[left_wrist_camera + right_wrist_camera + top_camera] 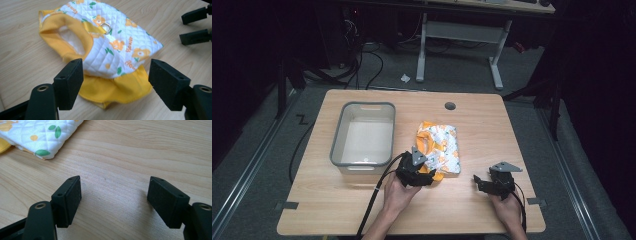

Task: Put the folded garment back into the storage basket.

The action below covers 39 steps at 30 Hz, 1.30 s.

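Seen from the high view: left hand-held gripper (416,170) poised at the near edge of a quilted pet vest (439,147), white with orange flowers and yellow trim, lying flat at mid-desk. Just left of the garment, a grey plastic bin (341,142), open side up. Right hand-held gripper (492,182) resting apart from the vest, over bare wood near the front right of the desk (492,125). Wide free surface to the right and along the front edge; a round cable hole (450,106) near the far edge.

From the left gripper view: left hand-held gripper (115,75) spread wide, jaws flanking the vest's yellow hem (117,88) without pinching it; contact with the fabric hard to judge. Metal ring (106,27) on the vest's (117,47) back, yellow-ribbed opening at left. Other gripper's jaws (196,26) at upper right, parted, with clear wood between them and the garment.

From the right gripper view: right hand-held gripper (113,195) spread wide over bare desk (140,152), holding nothing. Corner of the vest (42,135) at upper left, well clear of both jaws.
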Each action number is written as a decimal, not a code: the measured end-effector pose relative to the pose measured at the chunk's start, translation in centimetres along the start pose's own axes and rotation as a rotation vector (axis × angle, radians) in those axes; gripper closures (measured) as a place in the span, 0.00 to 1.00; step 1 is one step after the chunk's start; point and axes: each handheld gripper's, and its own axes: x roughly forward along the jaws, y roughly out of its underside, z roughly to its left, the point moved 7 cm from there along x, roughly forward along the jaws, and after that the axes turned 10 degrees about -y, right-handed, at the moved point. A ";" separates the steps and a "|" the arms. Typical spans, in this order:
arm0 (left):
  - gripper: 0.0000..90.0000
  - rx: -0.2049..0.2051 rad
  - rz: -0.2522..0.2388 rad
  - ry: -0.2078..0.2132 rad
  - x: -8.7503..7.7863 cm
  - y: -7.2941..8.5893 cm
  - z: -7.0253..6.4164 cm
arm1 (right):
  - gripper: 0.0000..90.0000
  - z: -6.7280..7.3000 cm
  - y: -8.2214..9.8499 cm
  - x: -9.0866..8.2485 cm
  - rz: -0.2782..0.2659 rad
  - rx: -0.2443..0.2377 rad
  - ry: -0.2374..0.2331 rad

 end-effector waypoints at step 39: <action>0.33 -0.095 0.187 -0.097 9.4 -1.0 2.7 | 0.31 0.0 0.0 0.0 0.000 0.001 0.000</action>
